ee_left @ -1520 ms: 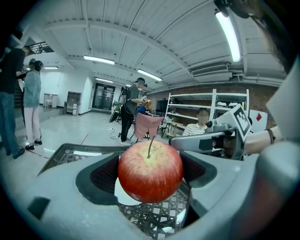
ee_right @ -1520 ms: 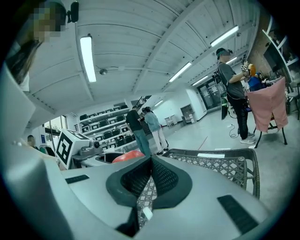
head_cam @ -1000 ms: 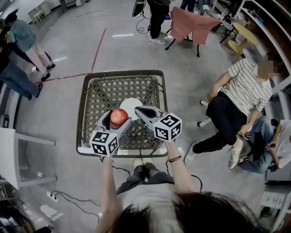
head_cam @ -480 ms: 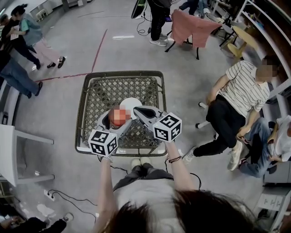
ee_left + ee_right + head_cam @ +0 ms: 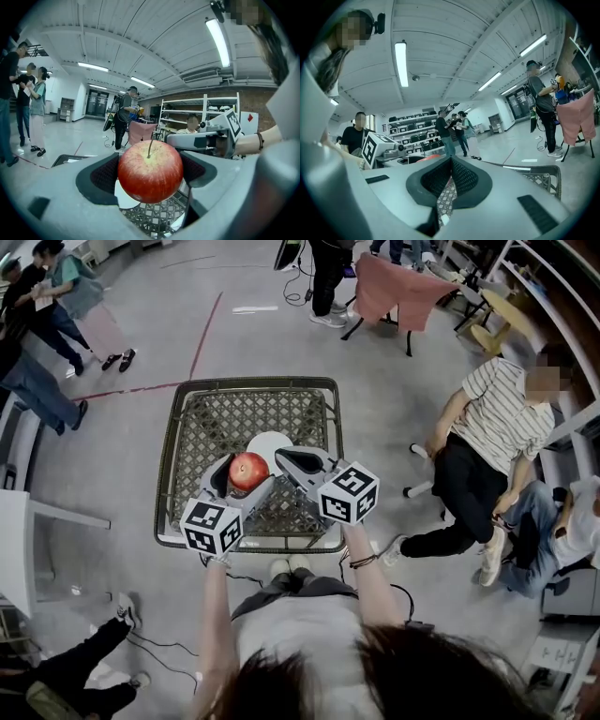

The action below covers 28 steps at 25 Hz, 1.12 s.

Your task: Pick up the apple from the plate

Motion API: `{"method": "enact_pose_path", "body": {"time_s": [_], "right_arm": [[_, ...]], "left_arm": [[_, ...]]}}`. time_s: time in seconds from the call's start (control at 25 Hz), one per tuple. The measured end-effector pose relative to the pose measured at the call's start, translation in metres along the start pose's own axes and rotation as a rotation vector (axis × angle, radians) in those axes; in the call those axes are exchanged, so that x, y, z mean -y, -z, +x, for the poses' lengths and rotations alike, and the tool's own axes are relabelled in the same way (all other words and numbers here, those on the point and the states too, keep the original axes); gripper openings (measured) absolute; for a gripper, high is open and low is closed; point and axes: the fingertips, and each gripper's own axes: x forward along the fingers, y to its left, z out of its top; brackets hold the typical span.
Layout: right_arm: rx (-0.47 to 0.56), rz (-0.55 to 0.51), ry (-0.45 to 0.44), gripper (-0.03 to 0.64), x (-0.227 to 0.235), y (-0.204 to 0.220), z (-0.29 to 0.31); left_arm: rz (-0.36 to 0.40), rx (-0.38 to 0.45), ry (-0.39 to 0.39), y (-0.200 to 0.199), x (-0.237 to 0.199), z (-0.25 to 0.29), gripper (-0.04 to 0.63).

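Lift step: left gripper point(image 5: 246, 480) clamps the apple point(image 5: 150, 171) above the plate point(image 5: 267, 444), right gripper point(image 5: 449, 180) closed on nothing; next, probably a steady raise clear.

Right claw point(image 5: 450, 161), jaws together, empty

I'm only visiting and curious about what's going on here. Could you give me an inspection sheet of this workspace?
Surface: lattice table with a metal rim, standing on a grey floor.
Job's things: red apple held off the table; white plate bare where it shows.
Clutter: nothing seen on the table.
Grippers: left gripper shut on the apple; right gripper shut and empty, near the plate.
Cables: black cable on the floor by the person's feet.
Surroundings: seated person in striped shirt; pink cloth draped over a chair; people standing further off.
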Motion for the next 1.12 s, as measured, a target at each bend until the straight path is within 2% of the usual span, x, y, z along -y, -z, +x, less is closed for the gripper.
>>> {"method": "enact_pose_path", "body": {"time_s": [1.12], "right_arm": [[0.019, -0.017, 0.003, 0.009, 0.0008, -0.0032, -0.0059]], "left_arm": [[0.024, 0.013, 0.025, -0.0046, 0.0055, 0.0022, 0.414]]}}
